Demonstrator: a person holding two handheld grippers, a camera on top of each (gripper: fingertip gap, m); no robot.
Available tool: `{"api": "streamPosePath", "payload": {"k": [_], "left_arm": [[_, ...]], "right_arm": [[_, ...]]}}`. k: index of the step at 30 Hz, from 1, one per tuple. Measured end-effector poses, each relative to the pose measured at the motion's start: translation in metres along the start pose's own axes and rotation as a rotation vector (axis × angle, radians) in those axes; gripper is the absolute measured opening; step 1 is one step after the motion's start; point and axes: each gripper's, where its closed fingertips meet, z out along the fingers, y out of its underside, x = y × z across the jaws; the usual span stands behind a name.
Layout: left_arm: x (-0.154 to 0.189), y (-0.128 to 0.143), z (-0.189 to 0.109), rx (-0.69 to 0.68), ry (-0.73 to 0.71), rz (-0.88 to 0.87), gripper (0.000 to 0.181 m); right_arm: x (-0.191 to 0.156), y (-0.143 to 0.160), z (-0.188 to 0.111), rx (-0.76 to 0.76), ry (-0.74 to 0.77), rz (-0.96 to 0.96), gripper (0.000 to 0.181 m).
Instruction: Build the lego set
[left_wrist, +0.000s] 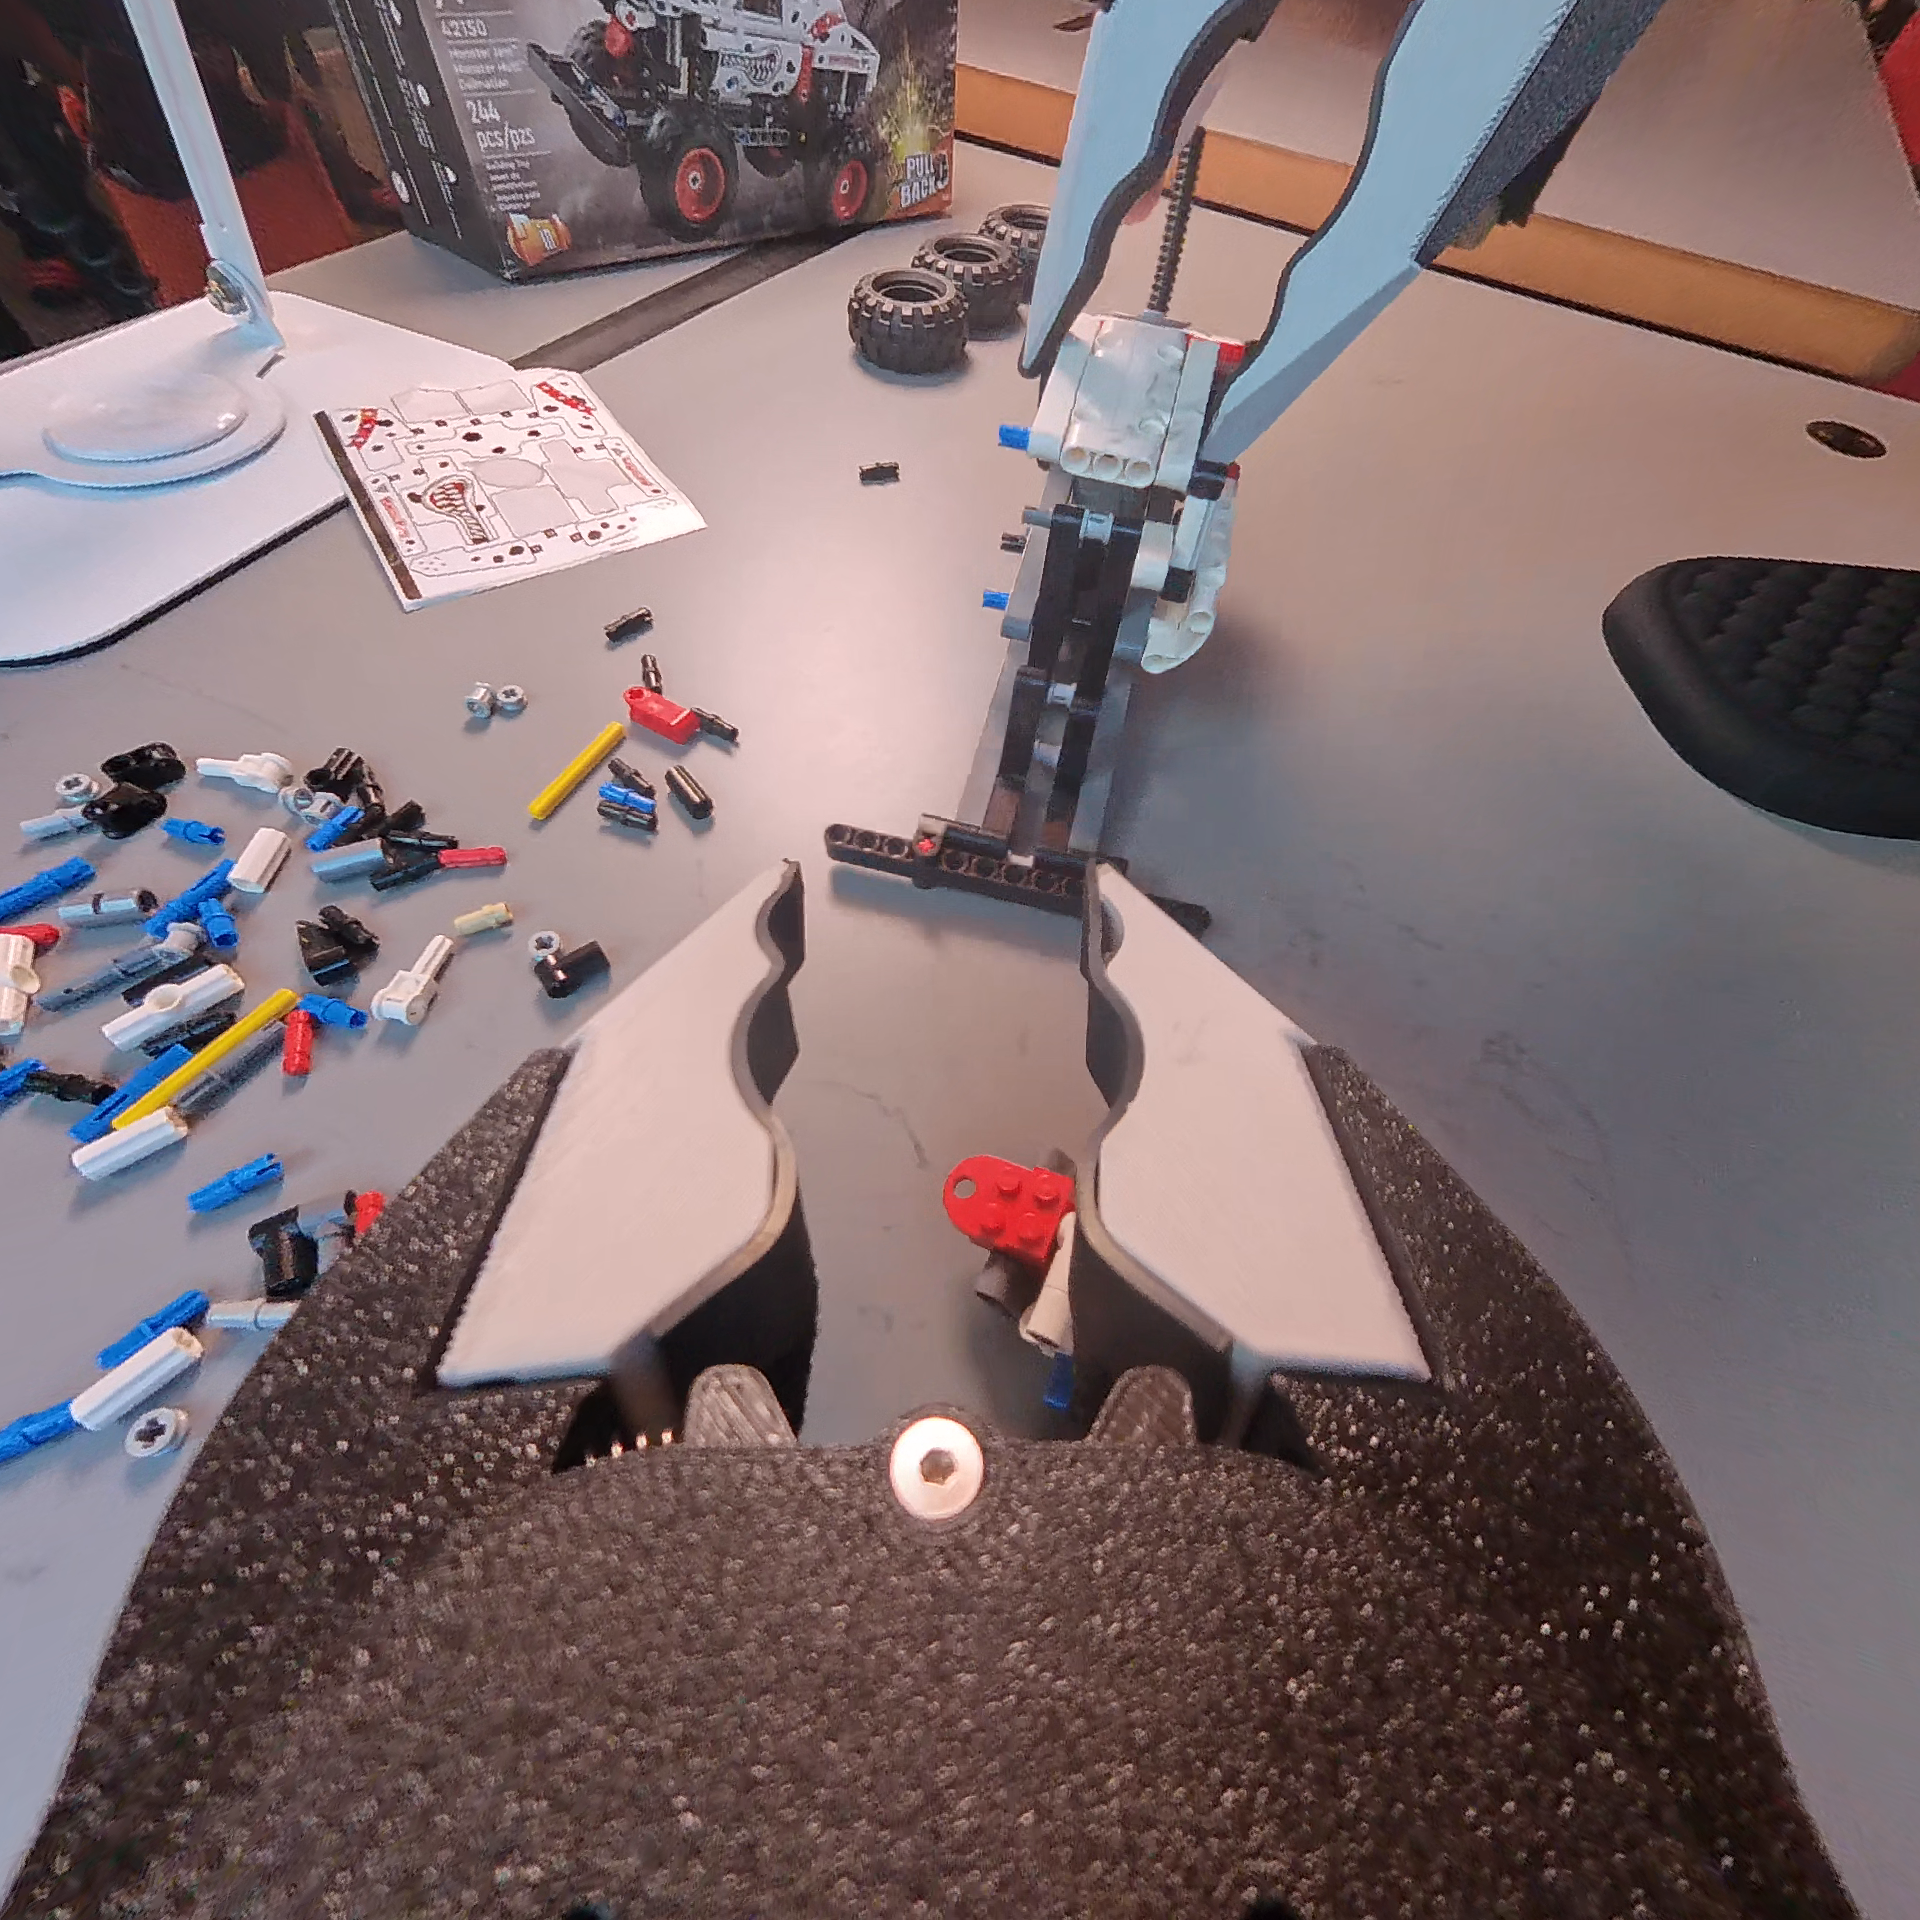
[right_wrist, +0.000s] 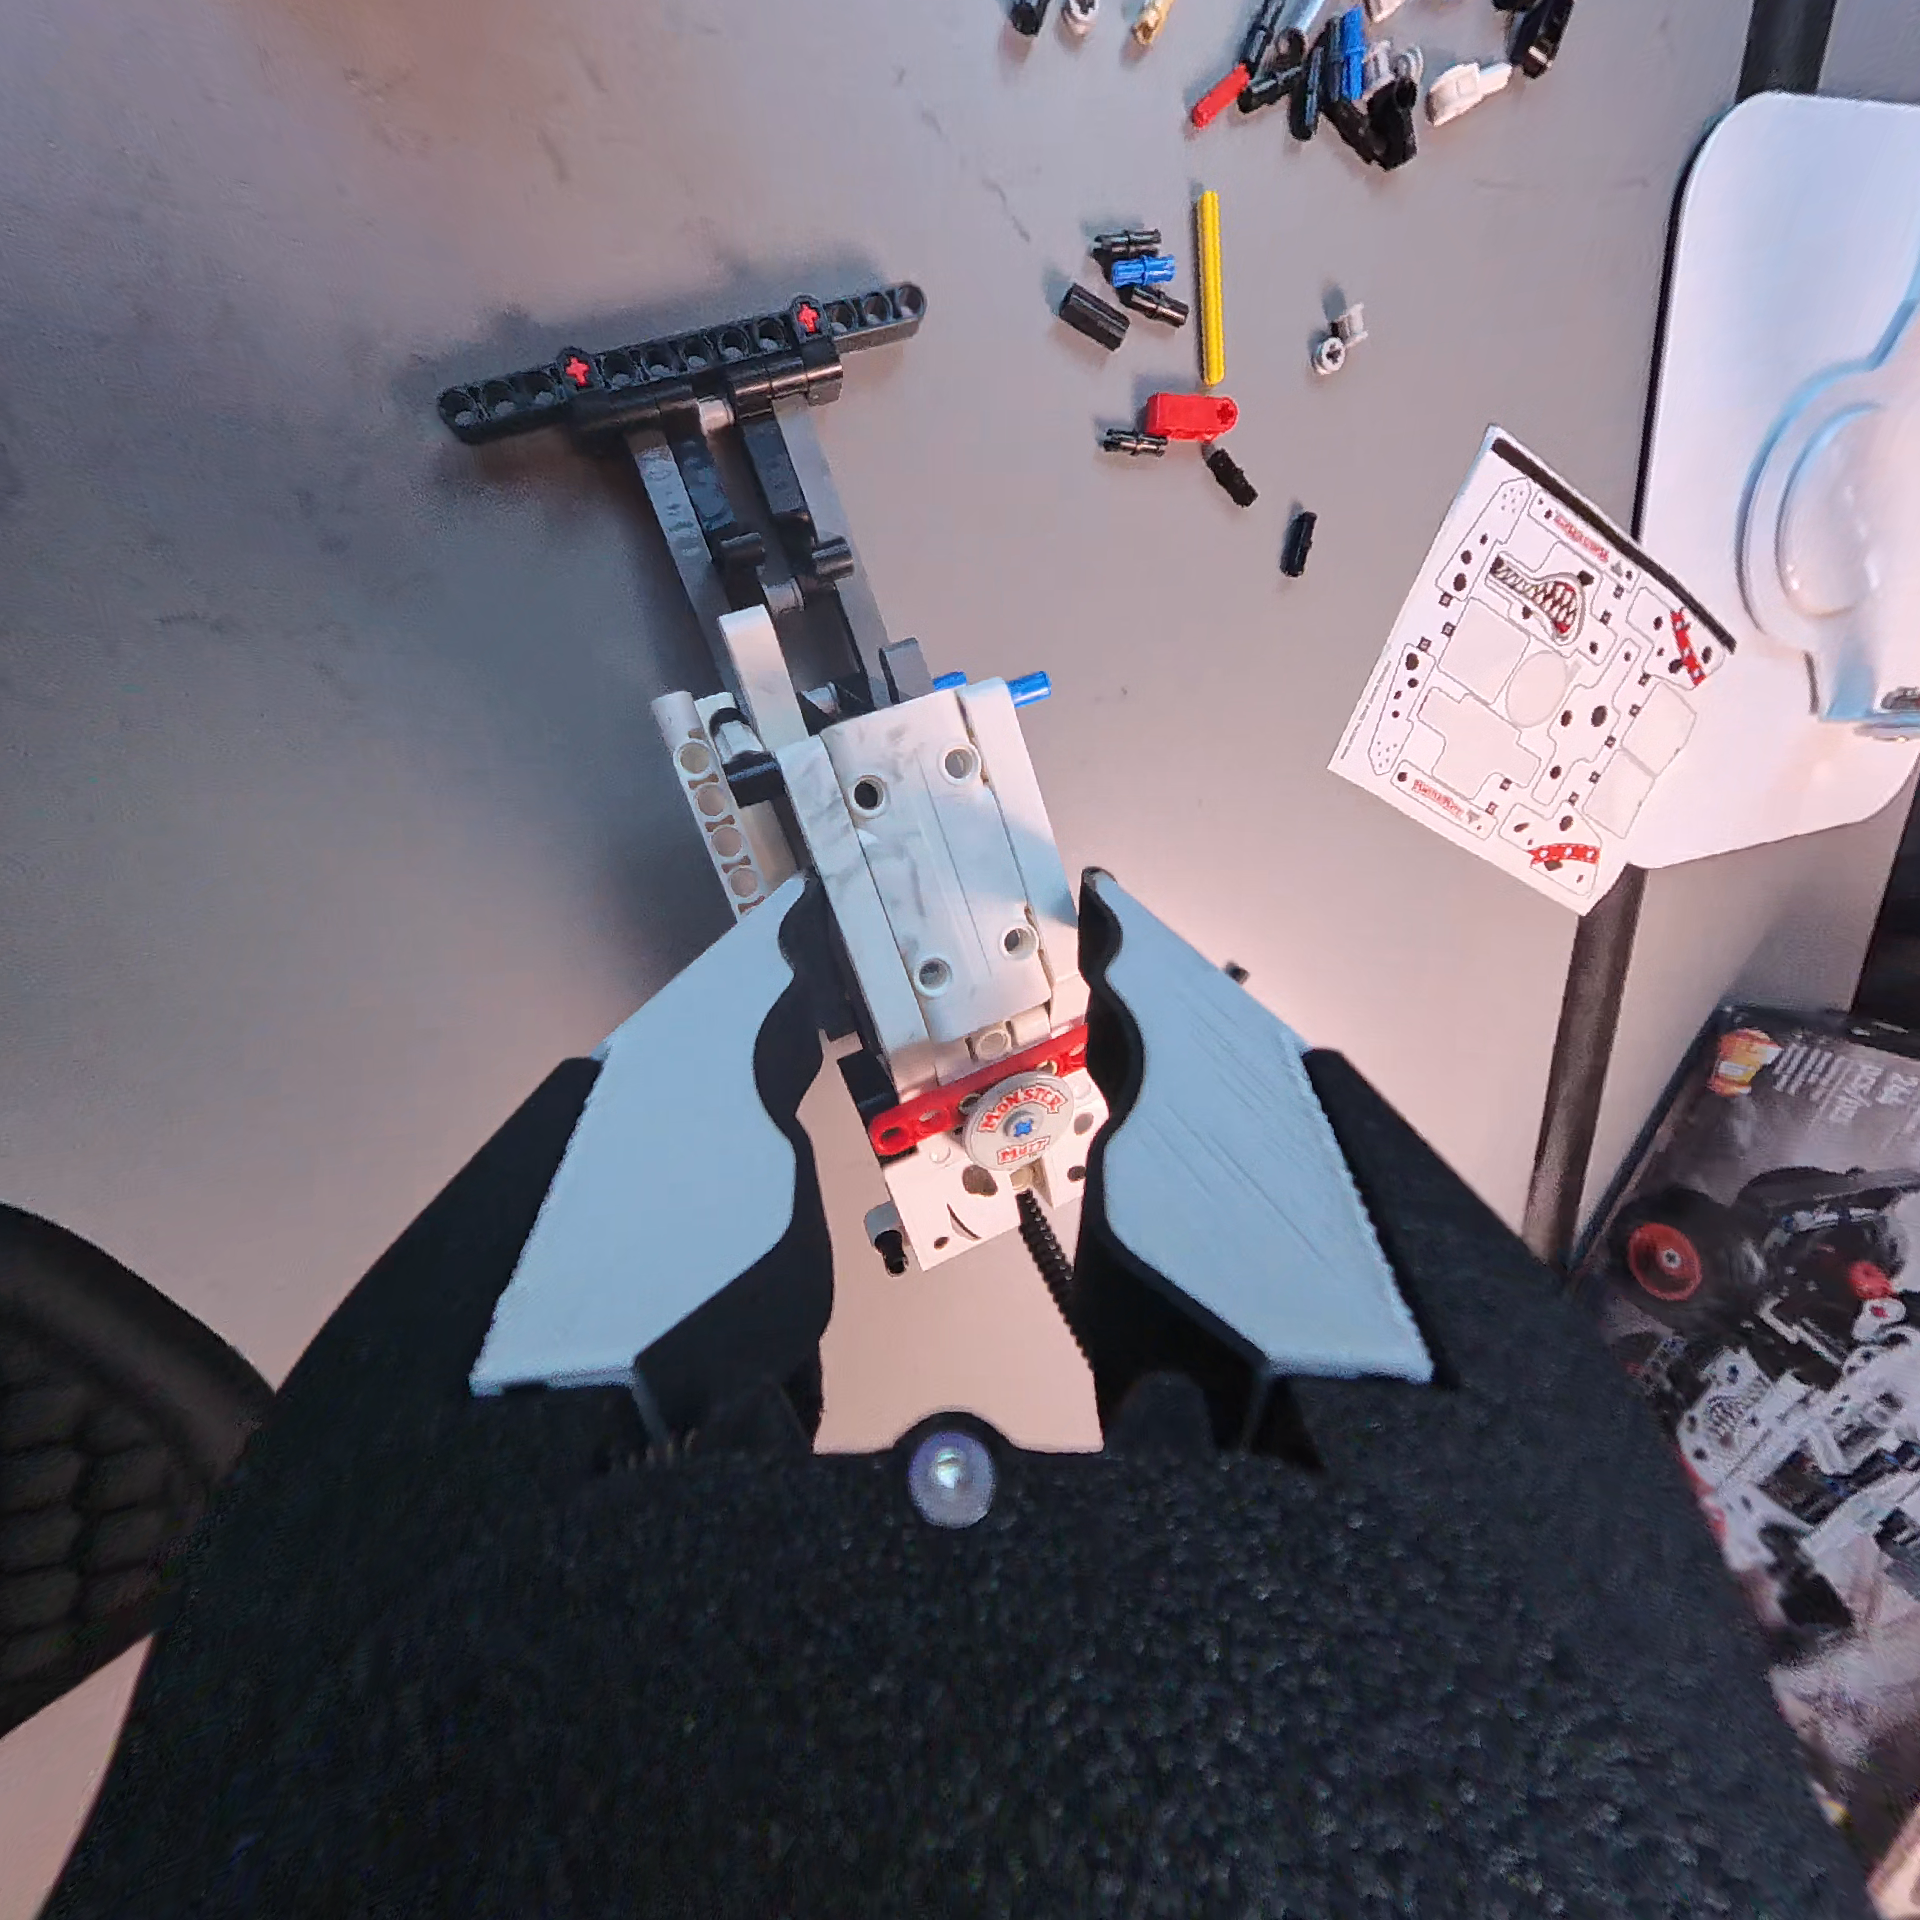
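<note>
Your left gripper (left_wrist: 940, 894) filled the bottom of its own view, its two grey fingers spread wide over the grey table (left_wrist: 1403, 935) and holding nothing. Between those fingers, low by the right one, lay a small red plate piece (left_wrist: 1008, 1205) joined to a few grey and white bits; only the left wrist view showed it.

Beyond the fingertips stood the half-built lego model (left_wrist: 1101, 623), tilted, its long black beam (left_wrist: 956, 860) resting on the table just ahead of your left gripper. Your right gripper (left_wrist: 1127, 405) came down from above and pinched the model's white upper block.

From the right wrist view you saw that grip close up: the right gripper (right_wrist: 940, 904) pressed in on both sides of the white block of the lego model (right_wrist: 914, 862), with a red beam and a round printed disc (right_wrist: 1023, 1127) facing the camera, which the left view hid. The black beam (right_wrist: 686, 358) lay at the far end there.

Both views showed the lego box (left_wrist: 665, 114), the sticker sheet (left_wrist: 499, 478), the white lamp base (left_wrist: 156, 468) and the loose pieces (left_wrist: 187, 966). Only the left view showed three black tyres (left_wrist: 940, 296) by the box and a yellow axle (left_wrist: 577, 769).
</note>
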Motion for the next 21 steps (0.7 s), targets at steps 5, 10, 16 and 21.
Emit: {"api": "streamPosePath", "payload": {"k": [5, 10, 16, 21], "left_arm": [[-0.001, 0.000, 0.000, 0.005, -0.013, 0.011, 0.053], [-0.010, -0.009, -0.006, 0.059, -0.045, -0.017, 0.051], [-0.025, -0.019, -0.016, 0.125, -0.109, -0.036, 0.049], [-0.044, -0.043, -0.024, 0.179, -0.194, 0.023, 0.044]], "right_arm": [[-0.004, -0.007, -0.004, 0.023, -0.005, 0.019, 0.049], [0.014, -0.035, -0.039, 0.219, -0.001, 0.081, 0.057], [0.102, -0.065, -0.066, 0.461, 0.321, 0.155, 0.049], [0.195, -0.075, -0.076, 0.610, 0.612, 0.240, 0.031]]}}
